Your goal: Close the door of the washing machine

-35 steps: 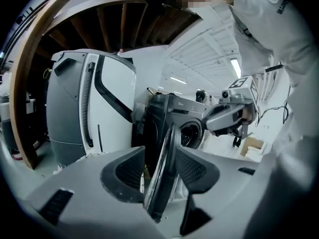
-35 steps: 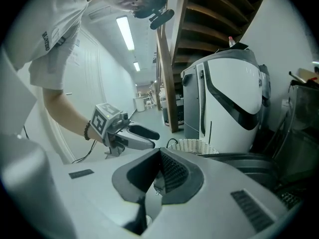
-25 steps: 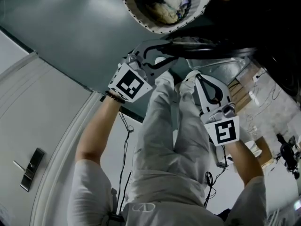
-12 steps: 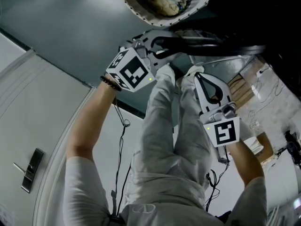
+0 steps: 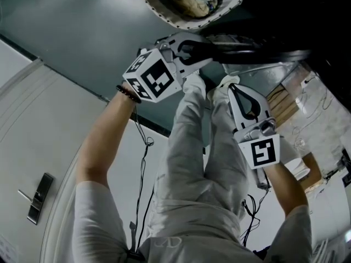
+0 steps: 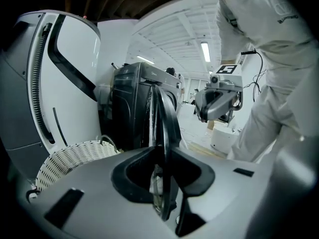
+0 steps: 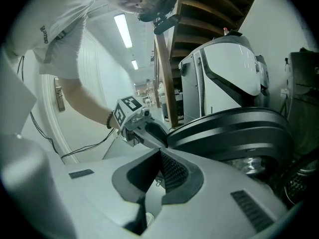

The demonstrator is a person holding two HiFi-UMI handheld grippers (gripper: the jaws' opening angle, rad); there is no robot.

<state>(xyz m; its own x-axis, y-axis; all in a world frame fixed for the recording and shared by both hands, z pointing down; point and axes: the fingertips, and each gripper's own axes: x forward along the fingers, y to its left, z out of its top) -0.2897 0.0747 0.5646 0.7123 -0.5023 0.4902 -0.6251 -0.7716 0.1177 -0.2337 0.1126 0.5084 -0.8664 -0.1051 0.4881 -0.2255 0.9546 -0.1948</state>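
My left gripper (image 6: 164,176) had just been closing its jaws, clamping the rim of the dark round washing-machine door (image 6: 167,118), which hung open, ready to swing shut. The right gripper (image 7: 158,176) stayed clear beside it, clenched empty.

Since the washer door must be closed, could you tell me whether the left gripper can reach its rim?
Probably yes: the door rim stands between the jaws of the left gripper, which have just been closing on it.

Head view steeply down, gripper views close, sharing the door (image 7: 234,128)
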